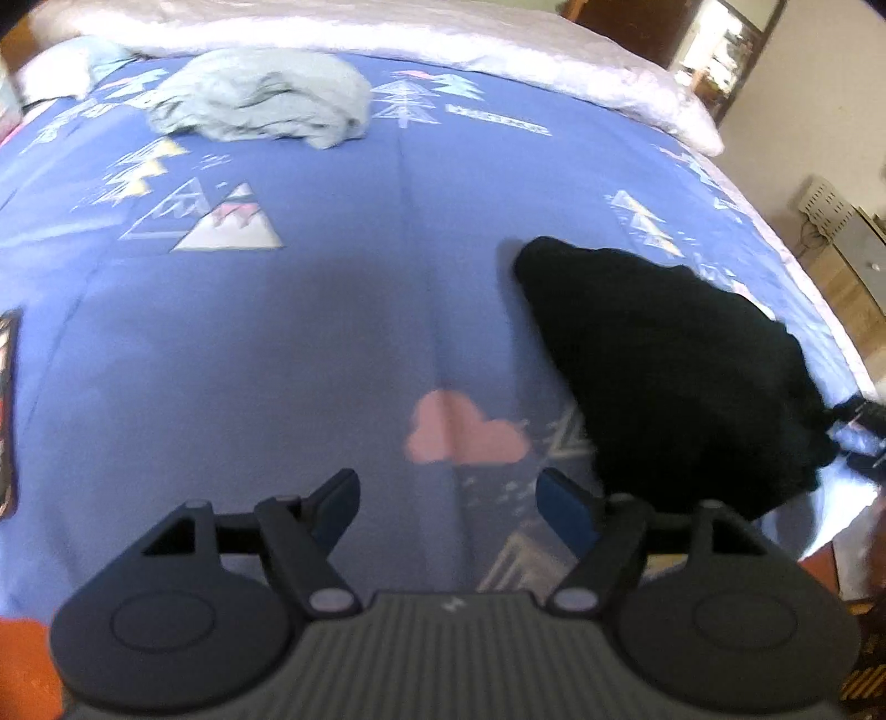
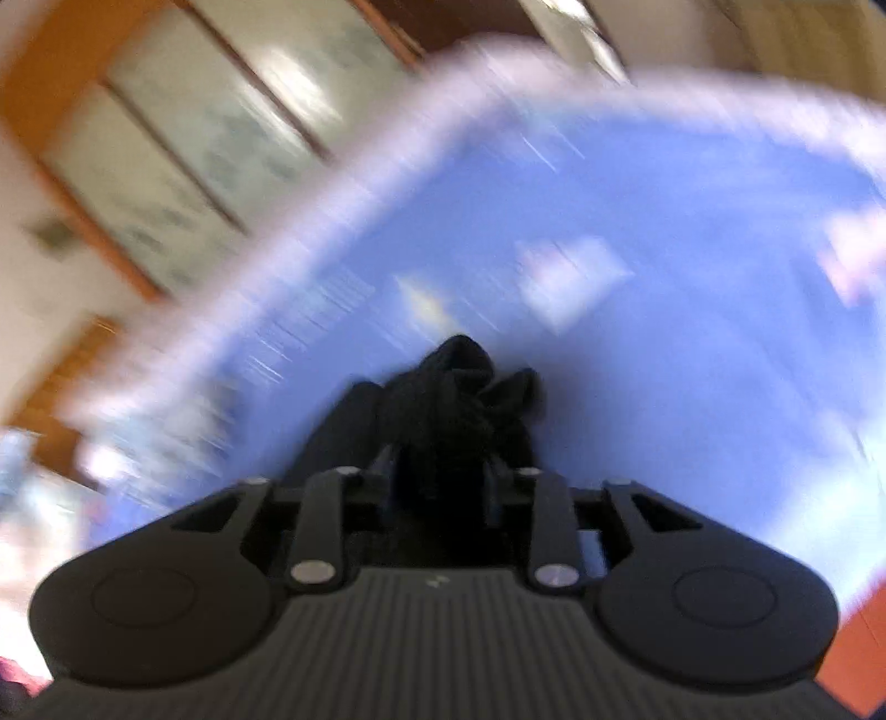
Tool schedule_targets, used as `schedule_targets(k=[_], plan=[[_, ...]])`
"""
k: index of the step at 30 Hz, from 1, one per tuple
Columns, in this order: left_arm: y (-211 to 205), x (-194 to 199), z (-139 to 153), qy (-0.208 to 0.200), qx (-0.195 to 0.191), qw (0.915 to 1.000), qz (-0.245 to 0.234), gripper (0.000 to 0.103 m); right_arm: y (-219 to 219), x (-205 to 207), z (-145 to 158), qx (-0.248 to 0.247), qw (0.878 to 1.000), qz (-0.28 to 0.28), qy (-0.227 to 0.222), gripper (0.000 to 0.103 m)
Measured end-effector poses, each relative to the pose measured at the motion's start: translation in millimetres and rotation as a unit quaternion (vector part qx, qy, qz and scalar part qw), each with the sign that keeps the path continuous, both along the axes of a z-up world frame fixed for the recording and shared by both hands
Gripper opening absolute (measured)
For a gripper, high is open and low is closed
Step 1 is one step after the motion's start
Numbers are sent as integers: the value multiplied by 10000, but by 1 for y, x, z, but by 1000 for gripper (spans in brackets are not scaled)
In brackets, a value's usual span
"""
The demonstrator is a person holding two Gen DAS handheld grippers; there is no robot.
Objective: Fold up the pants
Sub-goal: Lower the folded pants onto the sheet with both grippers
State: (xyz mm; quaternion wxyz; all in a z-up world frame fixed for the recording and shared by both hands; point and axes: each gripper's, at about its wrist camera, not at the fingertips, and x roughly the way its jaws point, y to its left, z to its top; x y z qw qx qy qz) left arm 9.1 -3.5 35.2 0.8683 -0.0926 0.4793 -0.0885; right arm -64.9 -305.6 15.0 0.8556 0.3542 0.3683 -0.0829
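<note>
The black pants (image 1: 681,376) lie bunched on the blue patterned bed cover (image 1: 332,332), to the right in the left wrist view. My left gripper (image 1: 448,498) is open and empty, hovering over the cover to the left of the pants. My right gripper (image 2: 443,459) is shut on a bunch of the black pants (image 2: 459,399), which bulges out between and beyond its fingers. The right wrist view is heavily motion-blurred. The right gripper also shows at the pants' right end in the left wrist view (image 1: 864,432).
A crumpled pale green garment (image 1: 260,99) lies at the far side of the bed. A white quilt (image 1: 443,39) runs along the far edge. A dark flat object (image 1: 6,410) sits at the left edge. The bed's right edge (image 1: 830,310) drops to a wooden floor.
</note>
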Motion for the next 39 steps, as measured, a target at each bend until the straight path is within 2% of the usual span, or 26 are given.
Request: schedule_targets(k=[2,4,7,9,12,13,15,17,20,24,27,30,32,37,39], plan=[[-11,10,8,-110,-5,9999,-85,74,-10,-13,-10,439,9983,-318,-215,66],[-20,23,17,-175,-123,9997,-112,76,-19,-21,-8,769,9949,-494,-434,66],[-36,43,25,-261,-280,9991,-163,77,-25,-28,4,629,9930,-723,-691,66],[-49,53,18,-243,-68,9994,-225,67,-30,-34,7,629,9908,-816,-876,66],[-68,53,-15,94,439,9980,-455,47,-26,-29,5,736,9893,-770,-995,65],[-73,48,-28,213,669,9963,-498,47,-21,-23,3,732,9906,-684,-928,64],[-75,30,-36,-123,910,9945,-501,47,-12,-16,-8,659,9952,-455,-564,63],[-77,22,-34,-265,1117,9918,-556,47,-5,-12,-26,760,9956,-431,-352,64],[-69,23,-32,-176,985,9939,-459,55,-9,-15,-29,960,9927,-556,-475,66],[-46,20,-29,-27,427,9988,-234,62,-12,-23,-27,1016,9916,-557,-574,68],[-24,5,-27,-67,97,9999,-81,68,-13,-34,-26,1192,9891,-551,-666,68],[-4,-11,-37,141,-158,9998,32,70,-8,-38,-22,1315,9879,-459,-676,69],[2,-20,-37,0,-188,9998,-20,71,-3,-41,-23,1348,9882,-426,-588,70],[4,-20,-41,-39,-97,9999,-73,72,2,-50,-28,1454,9839,-583,-864,75],[-2,-22,-42,-111,25,9998,-164,78,2,-56,-30,1507,9815,-612,-1014,75]])
